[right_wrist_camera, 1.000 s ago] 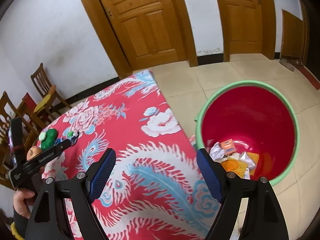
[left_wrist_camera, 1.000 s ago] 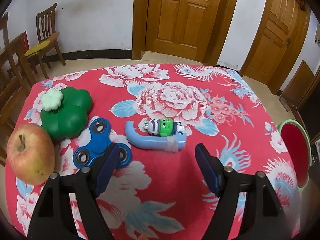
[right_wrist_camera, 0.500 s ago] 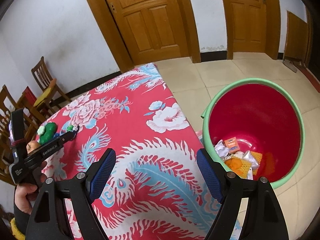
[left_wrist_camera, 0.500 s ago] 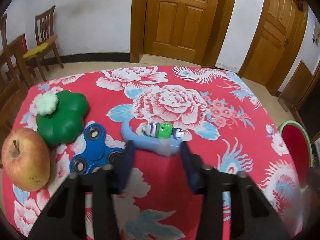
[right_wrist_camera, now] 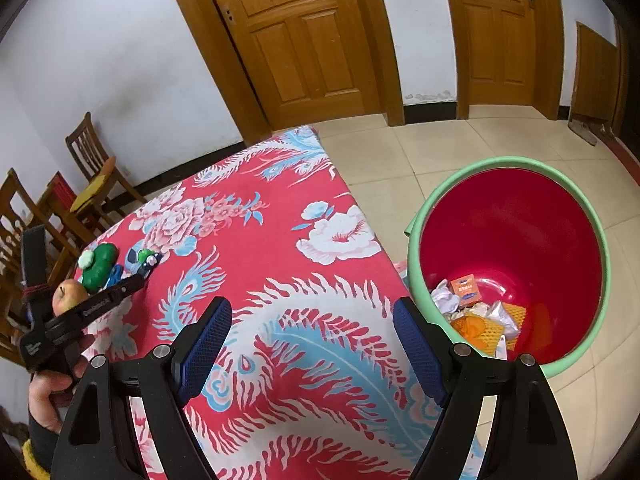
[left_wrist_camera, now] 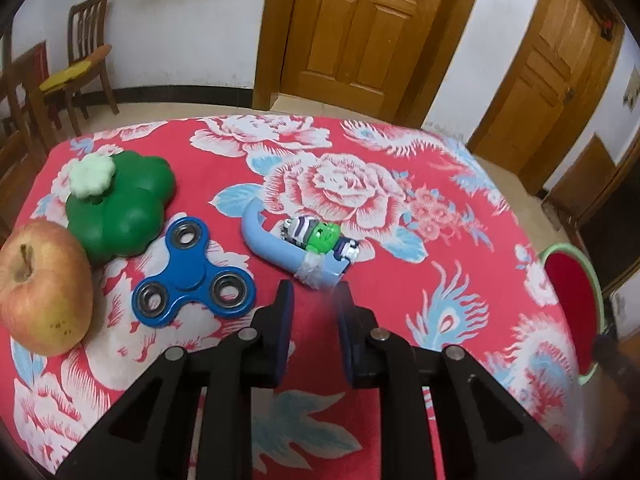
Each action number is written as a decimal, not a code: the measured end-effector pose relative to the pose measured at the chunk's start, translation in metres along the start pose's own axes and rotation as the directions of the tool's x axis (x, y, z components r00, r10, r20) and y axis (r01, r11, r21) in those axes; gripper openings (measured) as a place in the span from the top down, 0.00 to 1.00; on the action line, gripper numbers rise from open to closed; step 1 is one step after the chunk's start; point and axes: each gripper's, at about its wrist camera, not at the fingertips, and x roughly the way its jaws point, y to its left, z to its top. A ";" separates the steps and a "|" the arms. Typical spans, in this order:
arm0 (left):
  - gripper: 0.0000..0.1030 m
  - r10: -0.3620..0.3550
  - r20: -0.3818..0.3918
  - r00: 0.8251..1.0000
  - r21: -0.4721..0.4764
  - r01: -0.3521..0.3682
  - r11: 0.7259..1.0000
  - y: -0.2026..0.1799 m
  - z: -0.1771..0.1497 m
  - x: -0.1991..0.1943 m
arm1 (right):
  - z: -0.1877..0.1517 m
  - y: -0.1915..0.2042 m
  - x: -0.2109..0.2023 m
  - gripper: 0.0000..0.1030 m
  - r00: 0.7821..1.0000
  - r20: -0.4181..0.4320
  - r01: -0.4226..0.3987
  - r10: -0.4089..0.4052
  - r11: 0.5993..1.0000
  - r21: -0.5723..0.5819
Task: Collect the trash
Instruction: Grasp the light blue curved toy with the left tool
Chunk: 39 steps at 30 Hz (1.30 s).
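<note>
A curved light-blue plastic piece (left_wrist_camera: 276, 254) with tape around one end lies on the red flowered tablecloth (left_wrist_camera: 400, 280); a small green and striped wrapper (left_wrist_camera: 320, 236) rests against it. My left gripper (left_wrist_camera: 314, 296) sits just short of the taped end, its jaws narrowed to a small gap with nothing between them. My right gripper (right_wrist_camera: 308, 324) is wide open and empty above the table's right edge. The red bin with a green rim (right_wrist_camera: 516, 240) stands on the floor right of it, with wrappers and paper inside. The left gripper also shows in the right wrist view (right_wrist_camera: 136, 280).
A blue fidget spinner (left_wrist_camera: 192, 274), a green clover-shaped toy (left_wrist_camera: 120, 210) and an apple (left_wrist_camera: 40, 286) lie at the table's left. The bin's rim (left_wrist_camera: 592, 276) shows past the right table edge. Wooden chairs (left_wrist_camera: 80, 68) stand at far left, doors behind.
My left gripper's jaws have closed from wide open to a narrow gap while moving toward the blue piece's taped end. The right gripper stayed open and drifted slightly.
</note>
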 end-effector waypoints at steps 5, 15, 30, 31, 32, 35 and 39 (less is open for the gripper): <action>0.74 0.002 0.029 1.000 -0.052 0.000 0.999 0.006 0.012 -0.010 | 0.000 0.001 0.001 0.19 1.000 -0.003 -0.009 0.009 1.000 -0.003; 0.66 0.059 -0.007 0.998 -0.183 -0.059 0.981 0.021 0.026 0.014 | 0.001 0.000 0.001 0.19 1.000 -0.003 -0.014 0.014 1.000 -0.008; 0.89 0.007 0.010 1.000 -0.116 -0.006 0.993 0.007 0.025 0.017 | 0.000 -0.004 0.001 0.19 1.000 -0.002 -0.019 0.019 1.000 -0.001; 0.89 0.000 0.008 1.000 -0.112 0.001 0.994 0.006 0.024 0.016 | 0.000 -0.005 0.000 0.19 1.000 -0.001 -0.019 0.019 1.000 0.001; 0.89 0.000 0.005 1.000 -0.097 0.000 0.995 0.004 0.023 0.015 | 0.000 -0.004 0.000 0.19 1.000 -0.001 -0.019 0.019 1.000 0.002; 0.89 -0.005 -0.008 1.000 -0.072 0.005 0.997 0.000 0.017 0.011 | 0.000 -0.006 0.000 0.19 1.000 -0.001 -0.017 0.017 1.000 0.005; 0.89 0.003 -0.028 1.000 -0.064 -0.005 0.998 -0.002 0.013 0.009 | -0.001 -0.006 0.000 0.19 1.000 -0.002 -0.019 0.019 1.000 0.007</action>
